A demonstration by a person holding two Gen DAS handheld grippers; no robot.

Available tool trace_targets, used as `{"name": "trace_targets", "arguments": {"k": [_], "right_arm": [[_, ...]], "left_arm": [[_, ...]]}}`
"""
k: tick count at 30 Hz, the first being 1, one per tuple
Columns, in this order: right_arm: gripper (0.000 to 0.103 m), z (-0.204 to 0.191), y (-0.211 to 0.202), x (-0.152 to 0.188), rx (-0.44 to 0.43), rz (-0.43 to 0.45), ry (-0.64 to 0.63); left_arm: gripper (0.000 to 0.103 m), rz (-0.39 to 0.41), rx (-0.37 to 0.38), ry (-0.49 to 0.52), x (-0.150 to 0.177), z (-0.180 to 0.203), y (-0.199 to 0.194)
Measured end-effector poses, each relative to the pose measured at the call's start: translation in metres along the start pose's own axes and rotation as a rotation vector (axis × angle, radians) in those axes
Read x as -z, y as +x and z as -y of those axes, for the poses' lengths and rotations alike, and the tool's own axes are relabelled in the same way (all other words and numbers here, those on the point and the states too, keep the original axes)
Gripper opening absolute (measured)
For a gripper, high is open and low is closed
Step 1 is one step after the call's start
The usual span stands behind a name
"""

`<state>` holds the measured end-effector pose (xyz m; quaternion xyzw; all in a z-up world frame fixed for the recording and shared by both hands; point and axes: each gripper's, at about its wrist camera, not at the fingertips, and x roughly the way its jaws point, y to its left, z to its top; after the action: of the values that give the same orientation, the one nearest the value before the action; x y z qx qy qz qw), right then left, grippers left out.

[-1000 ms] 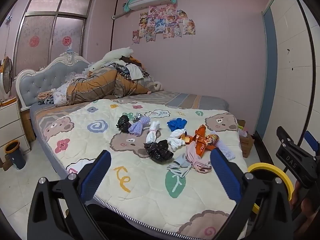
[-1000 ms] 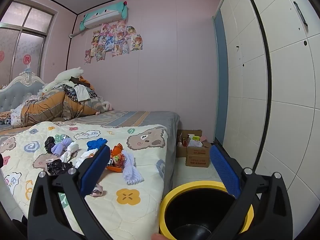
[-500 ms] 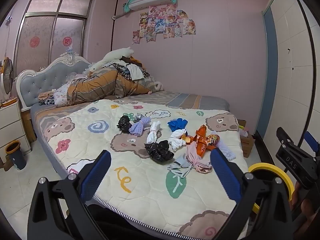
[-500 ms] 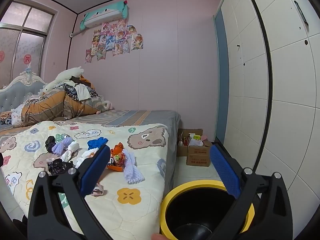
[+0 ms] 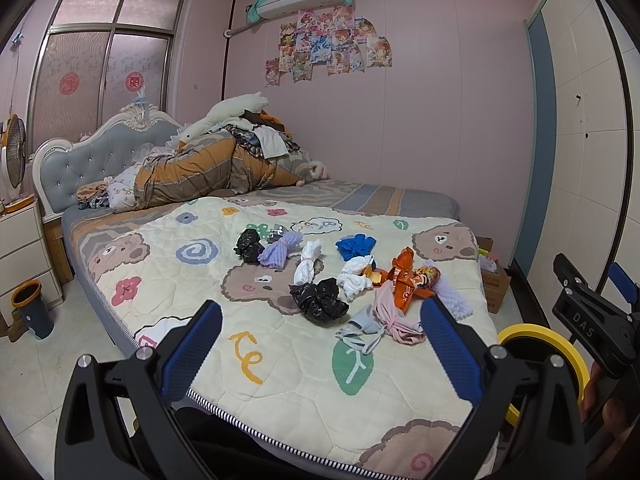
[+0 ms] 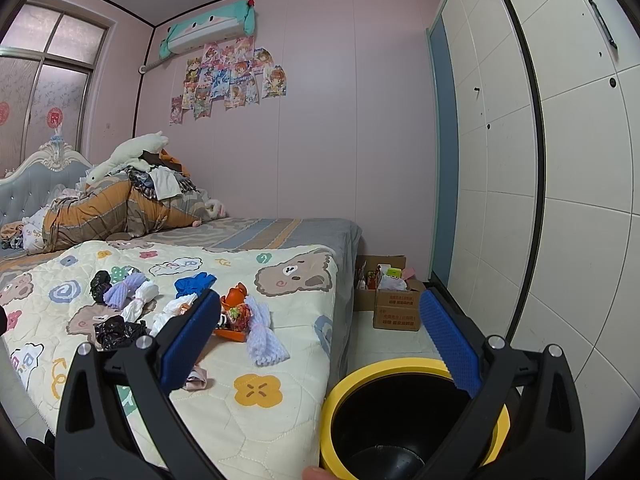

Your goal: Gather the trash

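Note:
Several pieces of trash lie on the patterned quilt (image 5: 280,364): a crumpled black bag (image 5: 318,300), an orange snack wrapper (image 5: 404,278), white bags (image 5: 308,266), a blue glove (image 5: 355,245), a purple mesh (image 5: 278,251) and pink-grey scraps (image 5: 390,320). The pile also shows in the right wrist view, with the orange wrapper (image 6: 234,312) and a purple mesh (image 6: 262,340). A black bin with a yellow rim (image 6: 376,372) stands on the floor beside the bed. My left gripper (image 5: 320,352) is open and empty, short of the pile. My right gripper (image 6: 320,344) is open and empty above the bin.
A heap of bedding and clothes (image 5: 216,168) lies at the headboard. Cardboard boxes (image 6: 394,304) stand by the white wardrobe (image 6: 560,200). A white nightstand (image 5: 20,248) and a small orange-rimmed bin (image 5: 30,308) stand left of the bed.

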<state>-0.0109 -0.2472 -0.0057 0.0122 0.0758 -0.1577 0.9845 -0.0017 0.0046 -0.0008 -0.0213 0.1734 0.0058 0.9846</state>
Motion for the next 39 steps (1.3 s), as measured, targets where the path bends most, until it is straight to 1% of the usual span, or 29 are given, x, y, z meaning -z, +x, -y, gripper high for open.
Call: {"name": "trace_targets", "arguments": {"k": [19,20,38,39], "right_arm": [[0.095,0.0024,0.0028,-0.0030,0.001,-0.004,0.000],[0.095,-0.0030,-0.0017,0.0042,0.001,-0.004,0.000],[0.095,-0.0034,-0.0033,0.0025,0.001,-0.005,0.000],[0.095,-0.0025,-0.0011,0.0062,0.001,-0.005,0.000]], "left_arm": [[0.096,-0.004,-0.002,0.000,0.0004,-0.0033,-0.0003],[0.096,-0.004,-0.001,0.000,0.0005,-0.0036,-0.0004],[0.096,-0.007,-0.002,0.001,0.0024,-0.0041,-0.0004],[0.096,-0.006,-0.002,0.001,0.0026,-0.0046,-0.0005]]}}
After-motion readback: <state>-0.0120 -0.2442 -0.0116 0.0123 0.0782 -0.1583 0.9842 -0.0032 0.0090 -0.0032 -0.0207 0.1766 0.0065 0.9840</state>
